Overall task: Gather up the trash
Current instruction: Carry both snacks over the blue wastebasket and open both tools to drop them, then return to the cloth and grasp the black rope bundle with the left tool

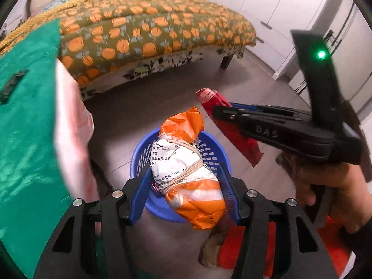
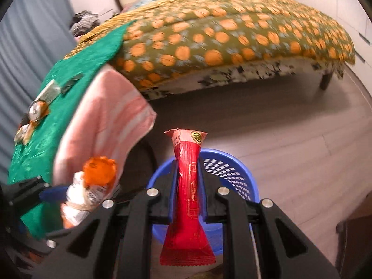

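My left gripper (image 1: 186, 176) is shut on a crumpled orange and white packet (image 1: 186, 165) bound with rubber bands, held above a blue mesh basket (image 1: 212, 153) on the floor. My right gripper (image 2: 187, 186) is shut on a long red wrapper (image 2: 187, 197), also above the basket (image 2: 230, 169). In the left wrist view the right gripper (image 1: 220, 111) with the red wrapper (image 1: 234, 132) is to the right of the basket. In the right wrist view the left gripper (image 2: 55, 193) with the packet (image 2: 93, 181) is at the lower left.
A green cloth (image 2: 58, 107) over a table at the left carries more crumpled trash (image 2: 37, 111), with a pink cloth (image 2: 104, 116) hanging below. A bed with an orange-patterned cover (image 1: 151, 28) stands behind. Red items (image 1: 244, 251) lie on the grey floor. White cabinets (image 1: 290, 11) line the right.
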`<state>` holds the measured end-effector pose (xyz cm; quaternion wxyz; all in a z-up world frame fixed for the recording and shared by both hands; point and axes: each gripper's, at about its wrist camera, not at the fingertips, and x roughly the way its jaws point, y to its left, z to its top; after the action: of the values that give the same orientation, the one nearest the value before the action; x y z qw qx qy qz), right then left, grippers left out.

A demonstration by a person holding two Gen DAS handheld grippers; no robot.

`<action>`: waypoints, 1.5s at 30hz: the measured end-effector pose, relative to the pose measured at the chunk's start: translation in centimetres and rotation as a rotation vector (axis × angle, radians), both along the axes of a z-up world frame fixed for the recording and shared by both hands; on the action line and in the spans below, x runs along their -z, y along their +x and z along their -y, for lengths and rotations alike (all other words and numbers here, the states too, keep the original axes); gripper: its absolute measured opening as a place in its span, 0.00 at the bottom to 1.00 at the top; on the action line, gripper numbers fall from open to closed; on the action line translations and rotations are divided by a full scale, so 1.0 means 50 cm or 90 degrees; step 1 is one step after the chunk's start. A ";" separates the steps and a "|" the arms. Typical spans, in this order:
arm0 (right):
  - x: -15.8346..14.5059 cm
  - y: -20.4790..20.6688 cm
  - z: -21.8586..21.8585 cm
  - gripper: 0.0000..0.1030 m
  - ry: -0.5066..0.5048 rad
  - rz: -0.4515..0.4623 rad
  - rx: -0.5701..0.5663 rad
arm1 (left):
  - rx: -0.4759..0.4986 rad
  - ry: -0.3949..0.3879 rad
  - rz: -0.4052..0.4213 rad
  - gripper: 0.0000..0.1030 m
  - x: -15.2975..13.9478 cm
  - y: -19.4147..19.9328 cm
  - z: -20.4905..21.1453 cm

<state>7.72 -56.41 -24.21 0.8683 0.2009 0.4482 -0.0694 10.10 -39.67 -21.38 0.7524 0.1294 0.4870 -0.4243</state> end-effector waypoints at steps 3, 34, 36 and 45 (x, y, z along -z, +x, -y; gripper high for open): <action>0.032 0.004 0.031 0.15 0.031 -0.011 0.016 | -0.007 0.011 -0.013 0.55 0.045 0.015 0.033; -0.144 -0.055 -0.229 0.96 -0.193 0.158 -0.055 | -0.146 -0.085 0.135 0.95 -0.131 -0.068 -0.341; -0.150 -0.056 -0.293 0.96 -0.186 0.167 -0.094 | -0.159 -0.055 0.132 0.95 -0.125 -0.061 -0.396; -0.162 0.013 -0.592 0.96 -0.170 0.150 -0.263 | -0.258 -0.018 0.141 0.95 -0.119 -0.008 -0.629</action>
<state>8.39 -26.79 -16.14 0.9291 -0.0045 0.3624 0.0742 9.68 -8.21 -15.45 0.8727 0.0643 0.4117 -0.2546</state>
